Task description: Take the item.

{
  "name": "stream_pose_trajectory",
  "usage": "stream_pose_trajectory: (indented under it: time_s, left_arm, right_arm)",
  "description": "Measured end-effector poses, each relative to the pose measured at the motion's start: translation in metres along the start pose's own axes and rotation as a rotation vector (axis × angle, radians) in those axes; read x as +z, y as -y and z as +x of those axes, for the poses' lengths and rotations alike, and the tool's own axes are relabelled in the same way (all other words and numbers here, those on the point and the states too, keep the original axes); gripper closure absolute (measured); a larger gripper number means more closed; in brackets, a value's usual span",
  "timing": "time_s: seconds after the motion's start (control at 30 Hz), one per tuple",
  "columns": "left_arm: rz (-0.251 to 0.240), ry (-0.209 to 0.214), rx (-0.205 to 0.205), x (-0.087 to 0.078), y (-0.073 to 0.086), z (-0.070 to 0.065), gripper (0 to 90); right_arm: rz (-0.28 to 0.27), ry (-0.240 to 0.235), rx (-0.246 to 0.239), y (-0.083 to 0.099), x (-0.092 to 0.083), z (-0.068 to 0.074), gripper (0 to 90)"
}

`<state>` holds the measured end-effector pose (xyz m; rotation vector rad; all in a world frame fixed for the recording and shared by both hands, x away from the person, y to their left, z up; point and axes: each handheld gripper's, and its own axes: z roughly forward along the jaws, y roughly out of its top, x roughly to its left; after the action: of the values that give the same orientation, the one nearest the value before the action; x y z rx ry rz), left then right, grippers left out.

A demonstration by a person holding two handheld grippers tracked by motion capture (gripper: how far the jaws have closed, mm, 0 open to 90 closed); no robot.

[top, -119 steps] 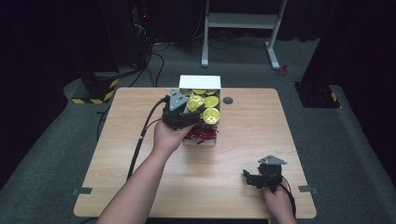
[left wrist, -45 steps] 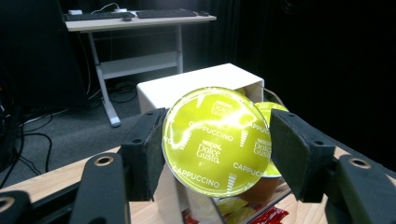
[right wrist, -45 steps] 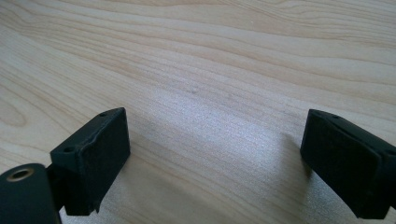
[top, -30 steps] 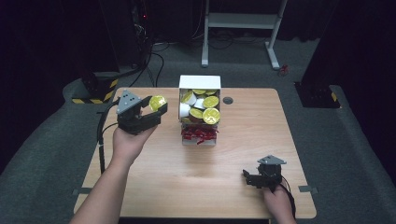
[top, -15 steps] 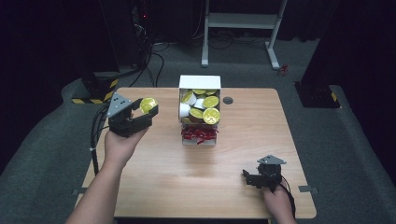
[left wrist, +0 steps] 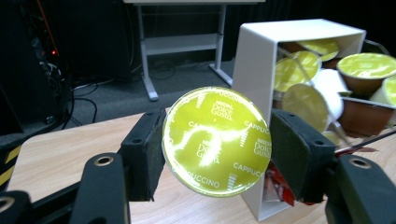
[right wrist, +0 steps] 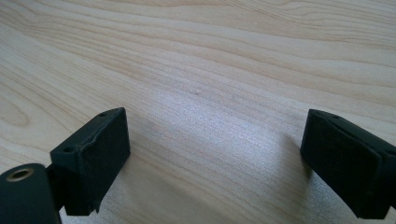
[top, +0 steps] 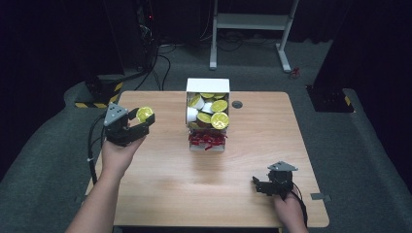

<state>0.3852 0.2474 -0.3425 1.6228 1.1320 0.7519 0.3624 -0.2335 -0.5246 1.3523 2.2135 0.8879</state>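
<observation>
- The light wooden rectangular table carries everything you're working with.
- The white open-fronted box sits just above the table's centre, toward twelve o'clock, packed with more yellow-lidded capsules and red wrappers at its mouth.
- Your left gripper is at nine o'clock from the box, over the table's left edge, pinching the round yellow-green foil-lidded coffee capsule by its sides, lid facing the camera.
- Your right gripper rests at five o'clock near the table's corner, its claw spread wide over bare wood.
</observation>
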Motion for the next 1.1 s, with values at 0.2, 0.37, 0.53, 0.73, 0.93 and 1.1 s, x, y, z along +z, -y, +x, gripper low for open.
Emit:
stream_pose_trajectory:
  time_s: [0.2, 0.37, 0.53, 0.73, 0.93, 1.1]
  left_arm:
    - [0.023, -0.009, -0.014, 0.008, 0.009, 0.006, 38.9]
    - [0.037, -0.015, -0.022, 0.016, 0.015, 0.010, 38.9]
    - [0.057, -0.026, -0.023, 0.026, 0.024, 0.011, 38.9]
    - [0.096, -0.035, -0.034, 0.043, 0.040, 0.013, 38.9]
    - [0.110, -0.043, -0.044, 0.055, 0.048, 0.014, 38.9]
    - [0.124, -0.045, -0.052, 0.063, 0.054, 0.017, 38.9]
  right_arm:
    - [0.000, 0.000, 0.000, 0.000, 0.000, 0.000, 8.2]
    - [-0.001, 0.000, -0.003, 0.000, 0.000, 0.000, 8.2]
    - [0.000, 0.000, 0.000, 0.000, 0.000, 0.000, 8.2]
    - [0.000, 0.000, 0.000, 0.000, 0.000, 0.000, 8.2]
    - [0.000, 0.000, 0.000, 0.000, 0.000, 0.000, 8.2]
    - [0.001, 0.000, -0.002, 0.000, 0.000, 0.000, 8.2]
